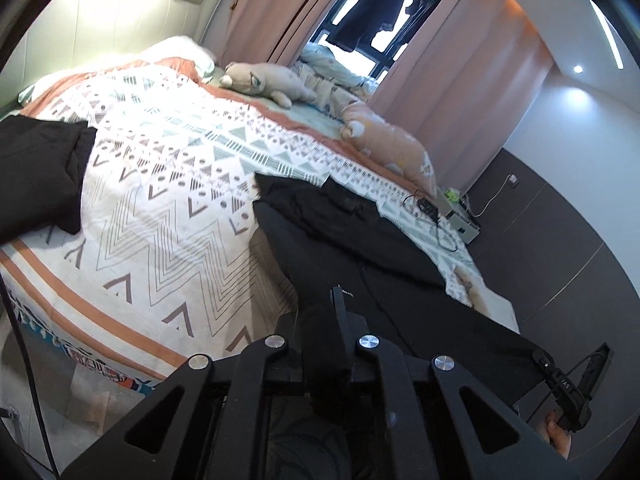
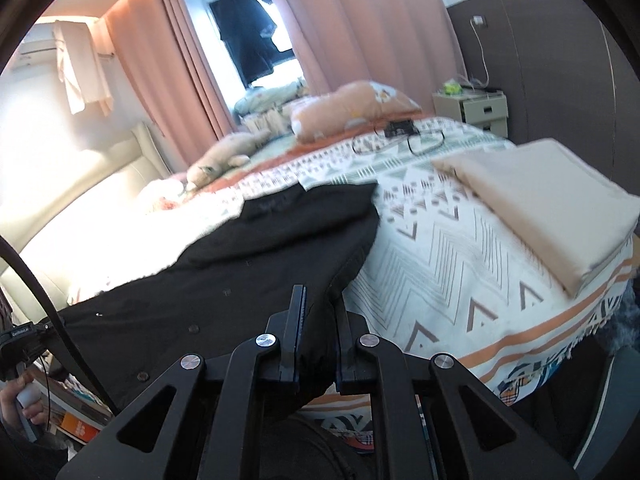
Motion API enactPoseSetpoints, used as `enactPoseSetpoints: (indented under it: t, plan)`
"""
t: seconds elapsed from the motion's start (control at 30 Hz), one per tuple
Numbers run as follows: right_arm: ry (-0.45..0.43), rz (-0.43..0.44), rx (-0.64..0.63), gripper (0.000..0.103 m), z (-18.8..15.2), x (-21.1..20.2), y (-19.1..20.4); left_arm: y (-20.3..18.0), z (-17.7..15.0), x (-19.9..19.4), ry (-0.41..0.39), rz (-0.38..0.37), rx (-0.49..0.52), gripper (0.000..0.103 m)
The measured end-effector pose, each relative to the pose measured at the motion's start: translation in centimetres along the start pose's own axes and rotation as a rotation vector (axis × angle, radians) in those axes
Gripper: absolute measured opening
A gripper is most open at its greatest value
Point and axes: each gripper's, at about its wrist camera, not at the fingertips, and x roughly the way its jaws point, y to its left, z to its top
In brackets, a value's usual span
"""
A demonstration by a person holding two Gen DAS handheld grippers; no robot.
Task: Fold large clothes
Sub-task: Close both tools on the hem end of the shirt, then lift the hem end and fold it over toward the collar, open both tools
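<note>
The left gripper [image 1: 326, 300] is clamped on one edge of the black garment [image 1: 352, 232]; the right gripper [image 2: 316, 300] pinches another edge — the cloth is raised off the patterned bedspread [image 1: 168, 184]. Further back lie a folded beige sheet [image 2: 552, 208], a plush toy [image 1: 264, 80] and pink curtains [image 2: 352, 28].

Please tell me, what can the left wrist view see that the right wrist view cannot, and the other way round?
Only the left wrist view shows the folded black clothes lying at the left side of the bed.

Only the right wrist view shows the folded beige cloth on the bed corner and the air conditioner on the wall.

Both show the black garment clamped by the left gripper and the right gripper, the patterned bedspread, the plush toy and the pink curtains.
</note>
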Motion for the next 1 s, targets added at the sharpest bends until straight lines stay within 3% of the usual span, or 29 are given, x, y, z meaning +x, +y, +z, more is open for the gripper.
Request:
enactPoseSetpoints:
  t: [0.27, 0.53, 0.83, 1.0]
  plan:
    - [-0.108, 0.078, 0.002, 0.007, 0.6, -5.9, -0.6, -2.7, 0.4, -6.6, -0.110, -0.069, 0.023, 0.009]
    - [-0.194, 0.132, -0.006, 0.007, 0.0, -10.1, -2.0, -4.1, -0.2, -11.3, -0.197, -0.087, 0.041, 0.009]
    - [-0.196, 0.117, -0.016, 0.007, -1.7, -8.4, -3.6, -3.3, -1.0, -11.0, -0.207, -0.081, 0.028, 0.009]
    - [-0.181, 0.110, -0.005, 0.007, -1.2, -7.0, -3.5, -3.4, 0.4, -9.4, -0.205, -0.068, 0.027, 0.009]
